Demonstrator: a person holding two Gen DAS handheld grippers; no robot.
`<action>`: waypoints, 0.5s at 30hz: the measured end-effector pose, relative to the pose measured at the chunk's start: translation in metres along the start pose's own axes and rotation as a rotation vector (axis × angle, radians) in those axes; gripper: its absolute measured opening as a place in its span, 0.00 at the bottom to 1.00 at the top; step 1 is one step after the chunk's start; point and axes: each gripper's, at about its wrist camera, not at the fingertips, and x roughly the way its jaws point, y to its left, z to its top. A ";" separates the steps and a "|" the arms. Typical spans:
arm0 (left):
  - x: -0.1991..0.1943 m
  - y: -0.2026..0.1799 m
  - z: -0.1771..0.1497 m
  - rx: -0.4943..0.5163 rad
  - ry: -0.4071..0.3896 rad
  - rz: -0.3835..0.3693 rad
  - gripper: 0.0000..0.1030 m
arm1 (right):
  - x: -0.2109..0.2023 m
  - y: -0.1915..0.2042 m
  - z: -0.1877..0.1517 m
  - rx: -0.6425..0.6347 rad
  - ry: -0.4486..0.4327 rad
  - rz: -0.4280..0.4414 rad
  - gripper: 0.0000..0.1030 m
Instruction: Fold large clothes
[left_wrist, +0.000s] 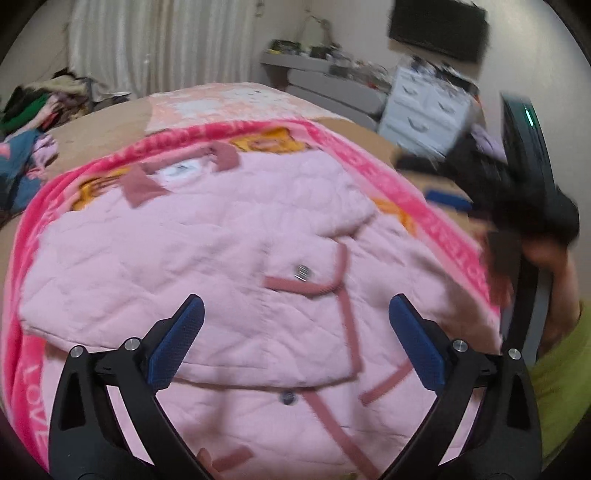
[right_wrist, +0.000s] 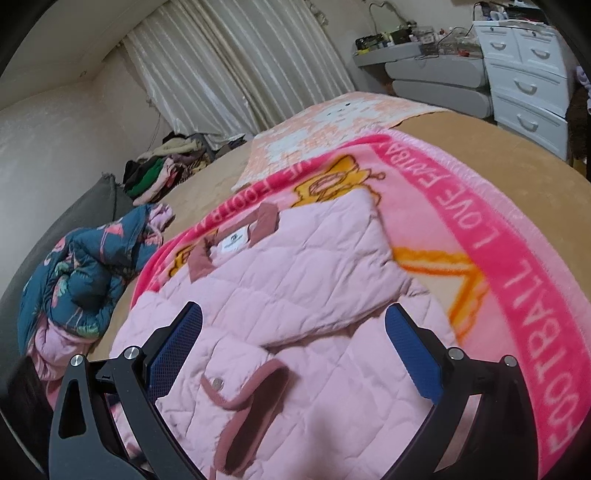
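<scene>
A pale pink quilted jacket (left_wrist: 207, 254) with dusty-rose trim lies on a bright pink blanket (left_wrist: 413, 188) on the bed, its sleeves folded in over the body. It also shows in the right wrist view (right_wrist: 291, 280), collar and label at the far end. My left gripper (left_wrist: 295, 306) is open and empty just above the jacket's lower half. My right gripper (right_wrist: 293, 317) is open and empty above the jacket's near side, over a rose-edged pocket (right_wrist: 255, 402). The right gripper's dark body shows blurred at the right in the left wrist view (left_wrist: 524, 192).
The pink blanket (right_wrist: 517, 266) lies over a tan bedspread (right_wrist: 491, 147). A crumpled teal floral garment (right_wrist: 85, 273) lies at the bed's left. A clothes pile (right_wrist: 166, 170) sits by the curtain. White drawers (right_wrist: 528, 77) and a grey desk (right_wrist: 436, 70) stand beyond the bed.
</scene>
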 end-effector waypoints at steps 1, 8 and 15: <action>-0.005 0.009 0.004 -0.021 -0.016 0.022 0.91 | 0.001 0.003 -0.003 0.001 0.010 0.009 0.96; -0.034 0.076 0.022 -0.168 -0.091 0.137 0.91 | 0.018 0.027 -0.034 -0.031 0.112 0.051 0.96; -0.054 0.140 0.021 -0.329 -0.113 0.202 0.91 | 0.047 0.055 -0.059 -0.076 0.206 0.077 0.96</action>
